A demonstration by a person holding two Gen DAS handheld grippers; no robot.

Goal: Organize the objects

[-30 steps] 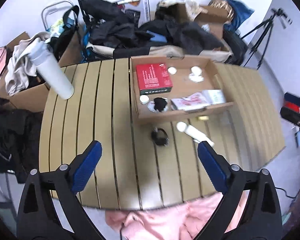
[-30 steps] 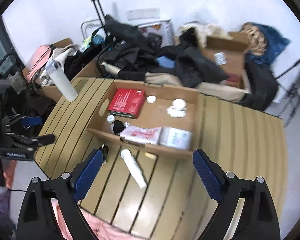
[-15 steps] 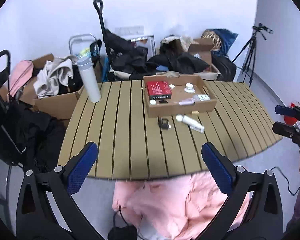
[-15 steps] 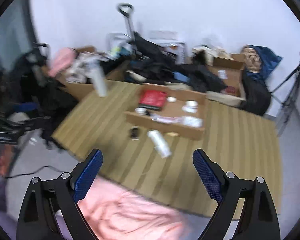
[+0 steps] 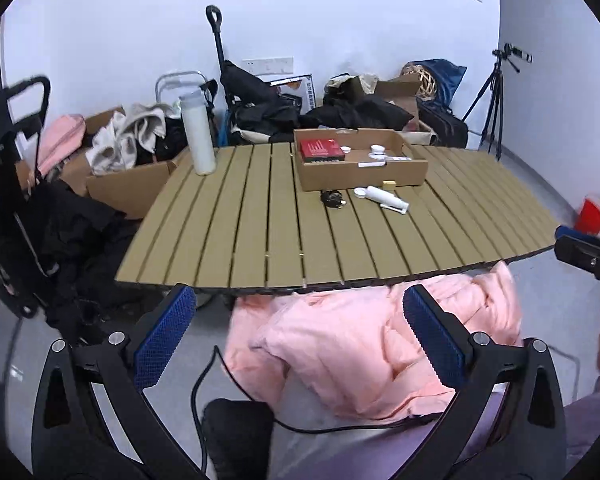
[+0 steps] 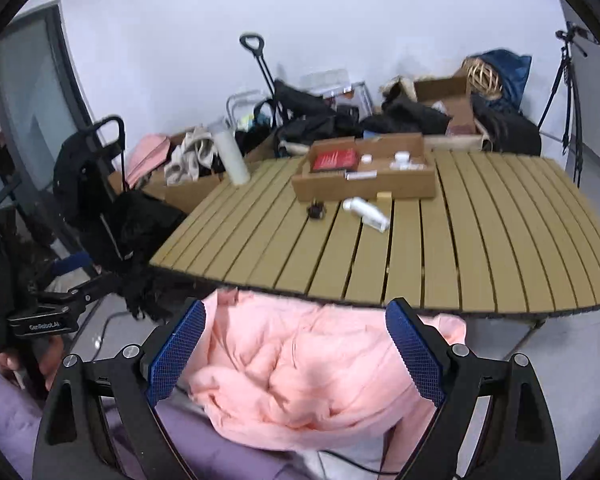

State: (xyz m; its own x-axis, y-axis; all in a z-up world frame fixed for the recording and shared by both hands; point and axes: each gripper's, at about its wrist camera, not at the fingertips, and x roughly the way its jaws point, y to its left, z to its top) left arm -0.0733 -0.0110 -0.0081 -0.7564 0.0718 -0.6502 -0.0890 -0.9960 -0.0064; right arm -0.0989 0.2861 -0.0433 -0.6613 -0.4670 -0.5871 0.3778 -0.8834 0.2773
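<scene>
A shallow cardboard box sits on the slatted wooden table, holding a red box and small white items. In front of it lie a white tube, a black plug and a small yellow block. My left gripper and right gripper are open and empty, held low in front of the table's near edge, over a pink jacket.
A tall white bottle stands at the table's far left corner. Clothes, bags and cardboard boxes pile up behind and left of the table. A tripod stands at the right wall. A black cable runs across the floor.
Both grippers have pulled back and down from above the table to below its near edge. The table's objects have not moved. Both grippers stay open.
</scene>
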